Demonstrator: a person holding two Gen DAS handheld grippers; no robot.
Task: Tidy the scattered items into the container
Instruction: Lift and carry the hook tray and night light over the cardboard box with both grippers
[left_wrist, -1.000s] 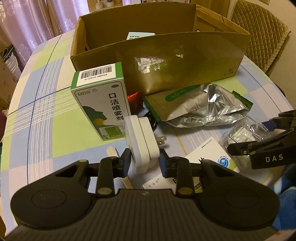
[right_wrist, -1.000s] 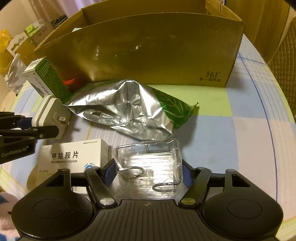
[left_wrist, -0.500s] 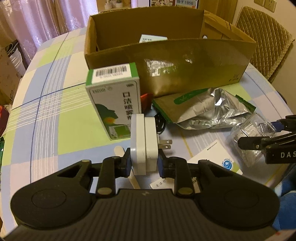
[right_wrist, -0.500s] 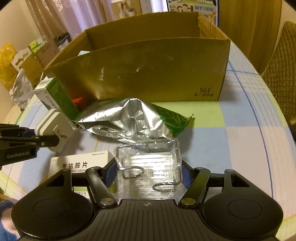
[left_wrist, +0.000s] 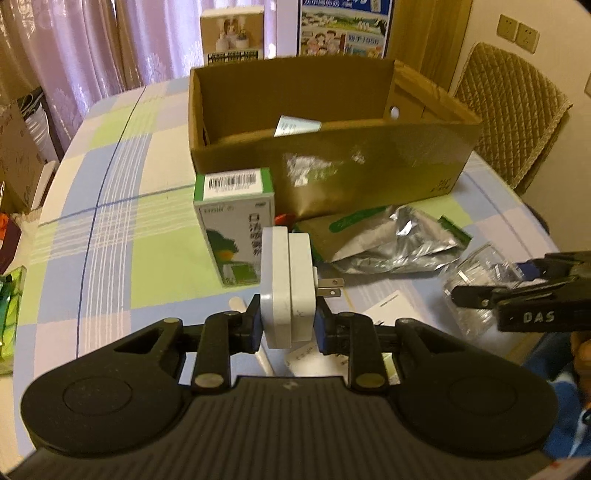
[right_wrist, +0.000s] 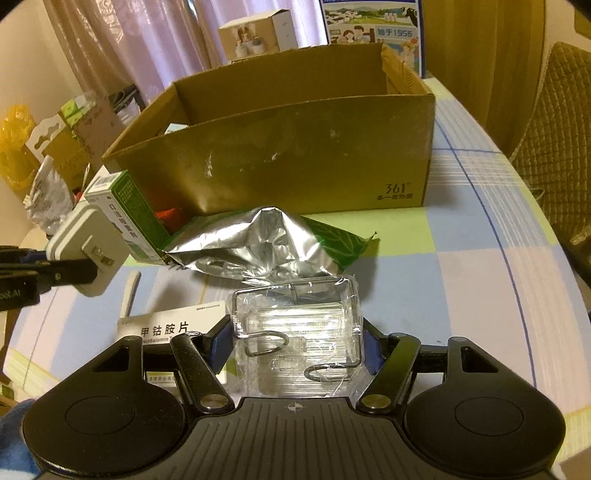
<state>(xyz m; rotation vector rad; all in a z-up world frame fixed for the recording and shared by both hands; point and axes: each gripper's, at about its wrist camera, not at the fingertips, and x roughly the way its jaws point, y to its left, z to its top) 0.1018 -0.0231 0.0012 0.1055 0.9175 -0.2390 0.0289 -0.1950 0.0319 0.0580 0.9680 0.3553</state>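
Left gripper (left_wrist: 288, 326) clamped on a white plug adapter (left_wrist: 287, 286), pads pressing its two flat sides, prongs sticking out to the right, adapter held clear of the table. Right gripper (right_wrist: 295, 341) closed around a clear plastic packet (right_wrist: 295, 328) with wire hooks inside, blue pads against both of its ends, packet lifted off the cloth. Just beyond the adapter, a green-and-white spray box (left_wrist: 236, 229) standing upright, barcode on top, close to the front wall of the carton. Beside that box, a crumpled foil pouch (right_wrist: 258, 240) with a green printed side, lying flat between the grippers and the carton. Under the right gripper's left finger, a white tablet box (right_wrist: 173, 325) flat on the table; next to it a pale flat stick (right_wrist: 129, 291). Farther out, an open cardboard carton (right_wrist: 295, 162), one pale box (left_wrist: 295, 127) visible inside near the back. All on a round table (right_wrist: 480, 258) under a checked cloth of blue, green and lilac. Quilted chair back (left_wrist: 513, 122) past the table's right edge; pink curtains (left_wrist: 74, 48) on the left.
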